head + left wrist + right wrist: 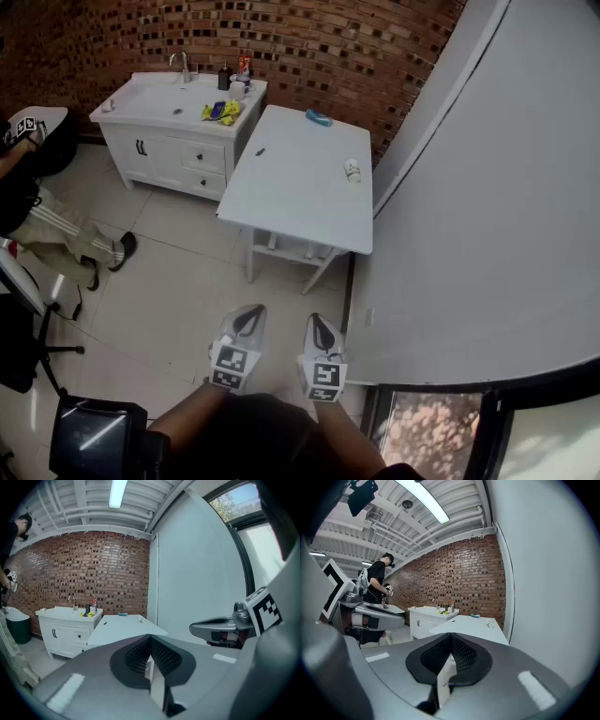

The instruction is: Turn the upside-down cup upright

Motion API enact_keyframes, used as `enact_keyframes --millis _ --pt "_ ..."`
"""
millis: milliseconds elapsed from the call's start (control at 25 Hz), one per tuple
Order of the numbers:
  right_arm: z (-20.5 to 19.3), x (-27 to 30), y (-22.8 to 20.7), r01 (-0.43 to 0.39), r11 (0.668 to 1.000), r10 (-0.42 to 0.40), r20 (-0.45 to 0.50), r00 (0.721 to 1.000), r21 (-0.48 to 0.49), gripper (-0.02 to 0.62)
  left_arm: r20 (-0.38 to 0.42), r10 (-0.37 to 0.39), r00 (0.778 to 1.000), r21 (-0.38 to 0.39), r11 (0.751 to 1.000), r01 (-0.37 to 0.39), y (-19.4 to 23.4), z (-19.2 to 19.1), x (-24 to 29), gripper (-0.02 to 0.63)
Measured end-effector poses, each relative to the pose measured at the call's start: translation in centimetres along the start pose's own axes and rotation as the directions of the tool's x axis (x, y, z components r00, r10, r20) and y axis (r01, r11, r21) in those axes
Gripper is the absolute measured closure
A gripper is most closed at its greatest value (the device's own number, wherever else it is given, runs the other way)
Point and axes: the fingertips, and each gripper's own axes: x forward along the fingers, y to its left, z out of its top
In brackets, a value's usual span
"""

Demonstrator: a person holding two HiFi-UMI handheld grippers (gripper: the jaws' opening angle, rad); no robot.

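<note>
Head view | left hand-held gripper (247, 321) closed, empty | right hand-held gripper (322, 330) closed, empty | cup (352, 170) on table (291, 202), well apart

**Table far off, my grippers near**

My left gripper (251, 312) and right gripper (318, 320) are side by side at the near edge, well apart from the table (291, 192) farther off. The cup (352, 170) is on the table by its right edge, close to the wall (487, 187) on the right. A small object (319, 117) lies at the table's far end. Left of the table, a sink cabinet (159, 155) backs onto the brick wall (309, 37). A person (56, 234) sits at the left.
</note>
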Motion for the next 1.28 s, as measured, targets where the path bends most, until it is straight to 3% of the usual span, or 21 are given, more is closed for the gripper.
enact_keyframes --millis 720,1280 --pt "0.4 2.0 3.8 0.037 0.999 -0.037 -0.016 0.999 -0.001 0.581 0.015 -0.017 1.000 -0.005 1.000 0.017 4.8 -0.1 -1.3 0.612" --pt "0.2 1.8 6.0 0.079 0.997 -0.079 -0.048 0.996 -0.004 0.581 0.038 -0.080 0.996 -0.019 0.997 0.080 6.2 0.0 -1.6 0.612"
